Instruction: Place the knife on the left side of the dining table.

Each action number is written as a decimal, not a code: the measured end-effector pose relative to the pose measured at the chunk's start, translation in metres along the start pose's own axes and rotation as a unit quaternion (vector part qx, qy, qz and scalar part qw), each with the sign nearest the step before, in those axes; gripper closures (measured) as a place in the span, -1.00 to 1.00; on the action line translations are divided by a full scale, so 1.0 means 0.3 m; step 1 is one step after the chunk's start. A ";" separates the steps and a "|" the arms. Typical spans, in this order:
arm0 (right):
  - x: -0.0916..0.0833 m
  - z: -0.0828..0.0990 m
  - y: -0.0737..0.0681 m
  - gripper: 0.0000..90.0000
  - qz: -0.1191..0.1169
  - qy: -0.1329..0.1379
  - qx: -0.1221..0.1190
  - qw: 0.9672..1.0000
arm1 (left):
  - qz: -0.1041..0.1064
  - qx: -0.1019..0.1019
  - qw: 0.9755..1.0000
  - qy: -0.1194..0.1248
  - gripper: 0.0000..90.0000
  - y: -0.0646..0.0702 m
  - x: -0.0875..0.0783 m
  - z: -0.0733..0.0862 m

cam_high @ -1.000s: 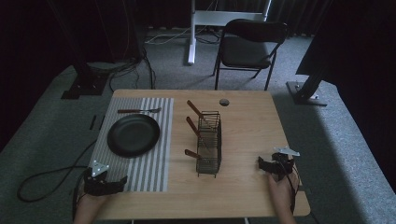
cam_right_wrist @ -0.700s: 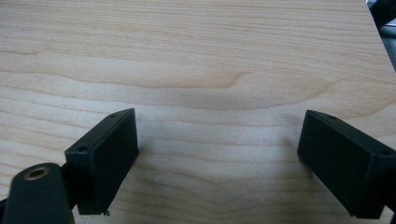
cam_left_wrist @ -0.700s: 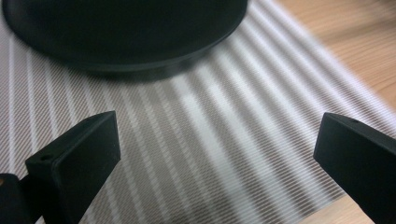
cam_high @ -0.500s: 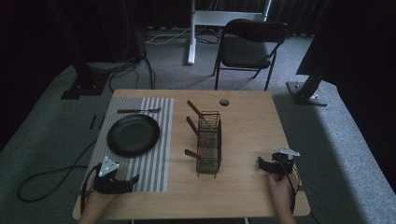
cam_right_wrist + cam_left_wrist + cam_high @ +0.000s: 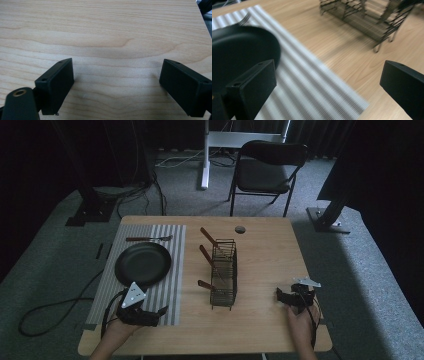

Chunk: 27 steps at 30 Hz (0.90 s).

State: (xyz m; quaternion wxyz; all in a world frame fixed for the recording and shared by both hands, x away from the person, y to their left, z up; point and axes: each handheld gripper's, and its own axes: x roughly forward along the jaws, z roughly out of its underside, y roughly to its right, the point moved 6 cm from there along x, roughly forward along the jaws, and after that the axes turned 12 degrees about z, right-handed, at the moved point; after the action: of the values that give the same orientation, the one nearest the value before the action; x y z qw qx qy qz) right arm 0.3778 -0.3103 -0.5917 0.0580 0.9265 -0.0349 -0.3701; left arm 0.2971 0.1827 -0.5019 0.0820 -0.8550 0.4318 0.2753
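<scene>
High view shows our left gripper [image 5: 150, 316] over the striped mat [image 5: 165, 290], near the black plate [image 5: 143, 264], and our right gripper [image 5: 286, 297] on bare table [image 5: 265, 265], both with jaws apart and empty, likely approaching a pickup.

Motion blurs the wire rack [image 5: 372, 22]; the frame edge crops the black plate [image 5: 239, 50].

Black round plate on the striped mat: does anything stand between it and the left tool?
Nothing visible does. The left tool, jaws open, sits just short of the black round plate, with bare striped mat between.
</scene>
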 end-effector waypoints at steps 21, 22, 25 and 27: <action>0.000 0.000 0.000 -0.75 0.000 0.000 -0.001 1.000 | 0.070 0.070 0.995 0.027 -0.94 0.127 0.075 -0.176; 0.000 0.000 0.000 -0.75 0.000 0.000 -0.001 1.000 | 0.070 0.070 0.995 0.027 -0.94 0.127 0.075 -0.176; 0.000 0.000 0.000 -0.75 0.000 0.001 -0.001 1.000 | 0.078 0.075 0.994 0.028 -0.94 0.142 0.094 -0.205; 0.000 0.000 0.000 -0.75 0.000 0.000 -0.001 1.000 | 0.082 0.078 0.993 0.034 -0.94 0.149 0.101 -0.219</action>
State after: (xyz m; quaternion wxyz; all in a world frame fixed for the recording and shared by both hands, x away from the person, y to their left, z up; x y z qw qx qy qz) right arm 0.3778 -0.3104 -0.5917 0.0588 0.9267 -0.0346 -0.3697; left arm 0.3027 0.1095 -0.4591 0.1108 -0.8164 0.5233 0.2176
